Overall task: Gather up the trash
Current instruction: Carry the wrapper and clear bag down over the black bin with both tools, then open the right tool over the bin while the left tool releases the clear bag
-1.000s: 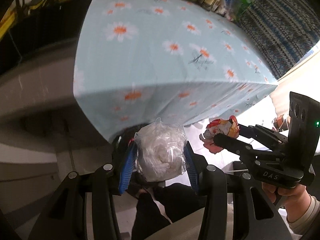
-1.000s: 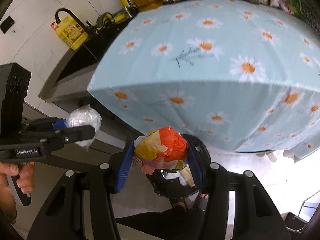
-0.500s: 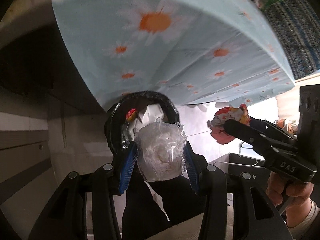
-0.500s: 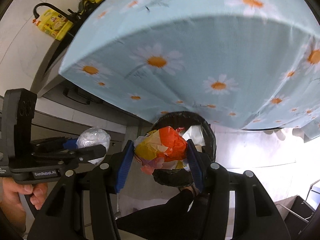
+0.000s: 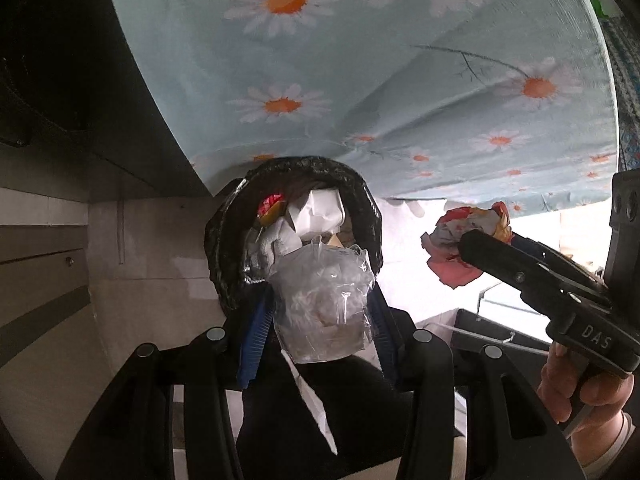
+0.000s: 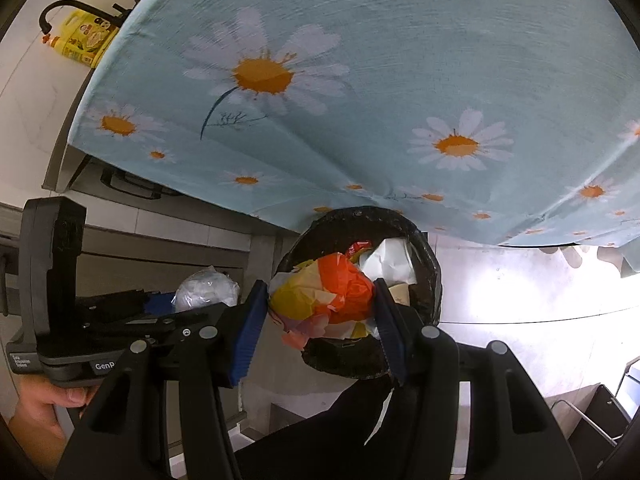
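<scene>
Two pieces are lifted but neither is binned yet. At lower centre of the left view, the left gripper clamps a clear plastic wad; the right gripper grips a crumpled orange-yellow wrapper. Both hang over the black bin, which already holds paper scraps. Releasing remains.

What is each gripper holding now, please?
Left gripper: closed on the clear plastic wad.
Right gripper: closed on the orange-yellow wrapper wad.
</scene>
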Action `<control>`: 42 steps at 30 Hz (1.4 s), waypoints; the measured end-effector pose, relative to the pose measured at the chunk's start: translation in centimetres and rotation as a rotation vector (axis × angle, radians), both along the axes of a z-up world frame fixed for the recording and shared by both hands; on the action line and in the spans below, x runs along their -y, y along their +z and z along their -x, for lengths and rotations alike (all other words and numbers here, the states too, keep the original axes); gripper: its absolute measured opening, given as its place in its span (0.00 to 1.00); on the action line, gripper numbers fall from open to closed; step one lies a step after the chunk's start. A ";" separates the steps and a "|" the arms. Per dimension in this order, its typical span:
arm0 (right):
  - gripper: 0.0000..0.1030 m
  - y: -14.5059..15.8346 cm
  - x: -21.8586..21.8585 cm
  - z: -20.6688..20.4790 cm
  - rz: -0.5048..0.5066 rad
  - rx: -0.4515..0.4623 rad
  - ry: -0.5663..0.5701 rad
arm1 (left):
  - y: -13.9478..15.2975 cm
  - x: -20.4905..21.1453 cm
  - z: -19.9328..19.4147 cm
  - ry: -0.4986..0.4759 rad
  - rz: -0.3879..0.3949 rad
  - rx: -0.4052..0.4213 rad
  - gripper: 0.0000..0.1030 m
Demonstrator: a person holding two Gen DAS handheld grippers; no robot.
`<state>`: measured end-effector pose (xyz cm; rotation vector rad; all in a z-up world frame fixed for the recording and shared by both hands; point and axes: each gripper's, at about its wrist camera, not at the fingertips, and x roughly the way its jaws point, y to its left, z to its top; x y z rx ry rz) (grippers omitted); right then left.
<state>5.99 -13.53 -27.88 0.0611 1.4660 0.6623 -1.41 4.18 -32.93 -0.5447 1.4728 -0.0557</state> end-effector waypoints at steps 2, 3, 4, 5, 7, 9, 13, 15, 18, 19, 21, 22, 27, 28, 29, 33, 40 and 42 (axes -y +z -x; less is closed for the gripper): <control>0.53 0.1 0.3 -0.1 0.000 0.010 -0.016 | 0.2 0.1 -0.1 -0.004 -0.012 0.002 0.44; 0.53 0.2 0.4 -0.1 -0.008 0.010 -0.022 | 0.3 0.2 -0.2 -0.005 -0.014 0.003 0.44; 0.53 0.4 0.5 -0.2 -0.011 0.012 -0.025 | 0.3 0.3 -0.3 -0.006 -0.011 0.003 0.44; 0.54 0.5 0.5 -0.2 -0.015 0.010 -0.027 | 0.4 0.3 -0.4 -0.008 -0.010 0.005 0.44; 0.55 0.7 0.6 -0.1 -0.022 0.004 -0.031 | 0.6 0.3 -0.6 -0.006 -0.018 0.007 0.46; 0.60 0.8 0.8 -0.2 -0.042 -0.009 -0.040 | 0.5 0.2 -0.8 0.012 -0.016 -0.009 0.54; 0.65 0.5 1.5 -0.7 -0.053 -0.029 -0.070 | 0.2 -0.1 -0.8 0.029 -0.024 -0.037 0.62; 0.65 0.4 1.9 -0.8 -0.051 -0.037 -0.076 | -0.1 -0.1 -0.9 0.029 -0.015 -0.052 0.61; 0.65 0.4 2.2 -0.9 -0.044 -0.034 -0.076 | -0.1 -0.1 -1.0 0.027 -0.021 -0.057 0.61; 0.65 0.6 2.3 -1.0 -0.042 -0.030 -0.075 | -0.1 0.0 -1.0 0.028 -0.020 -0.056 0.61; 0.65 1.0 2.6 -1.0 -0.040 -0.023 -0.075 | 0.3 0.1 -1.1 0.030 -0.025 -0.046 0.61; 0.65 1.3 2.7 -1.0 -0.039 -0.020 -0.074 | 0.5 0.1 -1.1 0.029 -0.026 -0.042 0.61; 0.65 3.2 3.4 -0.8 -0.044 0.009 -0.069 | 2.4 0.2 -1.2 0.036 -0.039 -0.014 0.61; 0.65 3.6 3.5 -0.7 -0.043 0.012 -0.065 | 3.1 0.2 -1.1 0.037 -0.046 -0.005 0.61; 0.65 3.8 3.6 -0.6 -0.039 0.011 -0.056 | 3.7 0.3 -1.1 0.039 -0.050 0.003 0.61; 0.65 5.0 4.1 -0.3 -0.046 0.024 -0.043 | 6.5 0.9 -0.8 0.038 -0.071 0.044 0.61; 0.71 9.7 6.3 -0.1 -0.079 0.119 -0.031 | 11.0 3.1 -0.2 0.032 -0.112 0.118 0.62; 0.71 11.1 7.2 -0.1 -0.090 0.145 -0.037 | 12.7 4.0 0.1 0.028 -0.154 0.159 0.62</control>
